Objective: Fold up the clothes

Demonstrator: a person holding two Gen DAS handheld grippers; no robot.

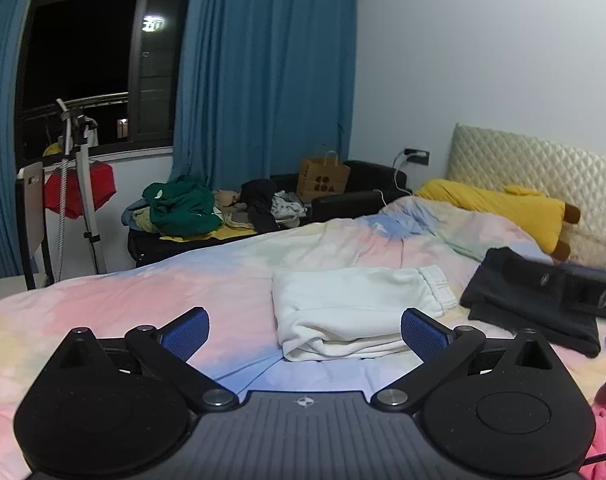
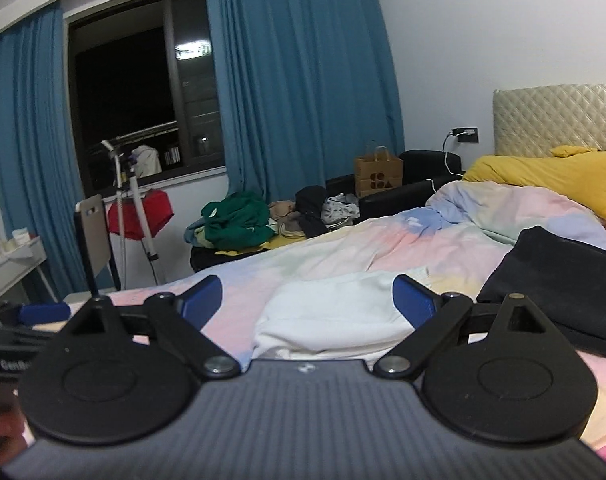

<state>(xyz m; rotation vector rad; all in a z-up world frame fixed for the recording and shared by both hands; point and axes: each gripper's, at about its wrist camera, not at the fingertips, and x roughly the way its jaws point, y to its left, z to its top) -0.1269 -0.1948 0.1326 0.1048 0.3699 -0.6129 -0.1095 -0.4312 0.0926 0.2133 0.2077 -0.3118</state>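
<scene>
I see both jaws spread wide, left gripper (image 1: 305,330) and right gripper (image 2: 307,300), holding nothing. Folded white garment (image 1: 355,308) lies on bed (image 1: 183,280) beside dark garment (image 1: 531,304).

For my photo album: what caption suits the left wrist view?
Open left gripper above a folded white garment beside a folded dark garment on a pastel bed.

The bed (image 1: 123,304) wears a pastel duvet; folded white trousers (image 1: 355,308) lie just ahead of the tool, folded dark garment (image 1: 527,308) to their right, yellow pillow (image 1: 495,208) beyond.
</scene>
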